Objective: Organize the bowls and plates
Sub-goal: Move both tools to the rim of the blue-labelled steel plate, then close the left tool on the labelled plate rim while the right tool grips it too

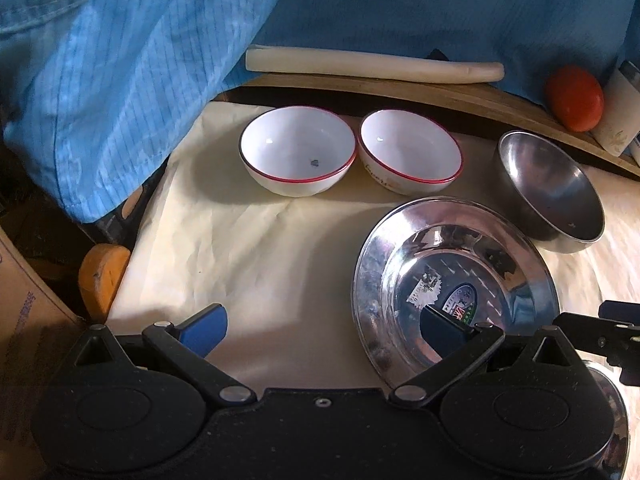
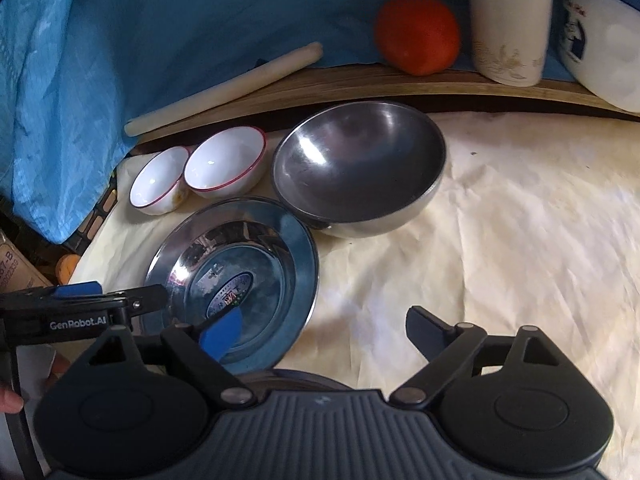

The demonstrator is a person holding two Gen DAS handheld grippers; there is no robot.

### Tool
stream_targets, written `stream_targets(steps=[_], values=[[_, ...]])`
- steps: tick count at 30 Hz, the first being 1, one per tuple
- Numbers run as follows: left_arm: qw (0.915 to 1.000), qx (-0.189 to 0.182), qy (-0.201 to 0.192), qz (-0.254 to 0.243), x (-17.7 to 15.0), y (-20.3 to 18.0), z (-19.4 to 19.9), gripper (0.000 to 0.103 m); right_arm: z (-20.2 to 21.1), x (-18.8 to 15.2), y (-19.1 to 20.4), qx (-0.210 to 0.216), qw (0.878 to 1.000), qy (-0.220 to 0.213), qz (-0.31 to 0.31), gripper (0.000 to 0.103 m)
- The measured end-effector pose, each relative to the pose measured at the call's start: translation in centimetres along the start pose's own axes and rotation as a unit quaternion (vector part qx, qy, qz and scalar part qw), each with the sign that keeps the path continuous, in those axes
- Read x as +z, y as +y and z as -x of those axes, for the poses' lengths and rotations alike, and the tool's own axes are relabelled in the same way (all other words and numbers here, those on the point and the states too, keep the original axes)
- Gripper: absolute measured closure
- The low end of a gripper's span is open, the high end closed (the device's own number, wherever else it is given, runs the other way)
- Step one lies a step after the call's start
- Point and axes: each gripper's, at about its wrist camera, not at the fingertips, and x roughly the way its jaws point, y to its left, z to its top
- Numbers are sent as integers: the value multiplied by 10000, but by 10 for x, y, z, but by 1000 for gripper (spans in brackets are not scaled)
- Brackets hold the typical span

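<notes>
Already the steel plate [image 2: 236,280] lies flat on the paper-covered tabletop [image 2: 500,240], just ahead of the right claw [image 2: 320,332], whose left finger overlaps its near rim while the jaws stand wide with nothing between them. Beyond the plate sits a steel bowl [image 2: 356,168], and left of that two white bowls [image 2: 192,176] side by side, all separate. Seemingly little is sorted yet: nothing is stacked, so nesting the bowls and placing the plate remain. The left claw [image 1: 324,328] hangs wide and empty too, the plate [image 1: 452,284] at its right finger. A tomato [image 2: 418,34] rests further back.
</notes>
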Motion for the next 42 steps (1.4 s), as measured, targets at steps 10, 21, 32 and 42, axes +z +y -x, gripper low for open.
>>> stream_targets(steps=[10, 21, 32, 42], values=[[9999, -16, -52, -146, 6, -10, 0, 6, -9, 7, 3, 195, 9995, 50, 238, 27], [9995, -287, 75, -111, 7, -11, -3, 43, -18, 9, 8, 402, 9987, 187, 252, 55], [9988, -403, 195, -214, 7, -14, -4, 78, -23, 8, 4, 491, 9983, 317, 36, 76], [9994, -292, 83, -160, 10, -7, 5, 80, -23, 6, 5, 565, 9979, 318, -5, 81]])
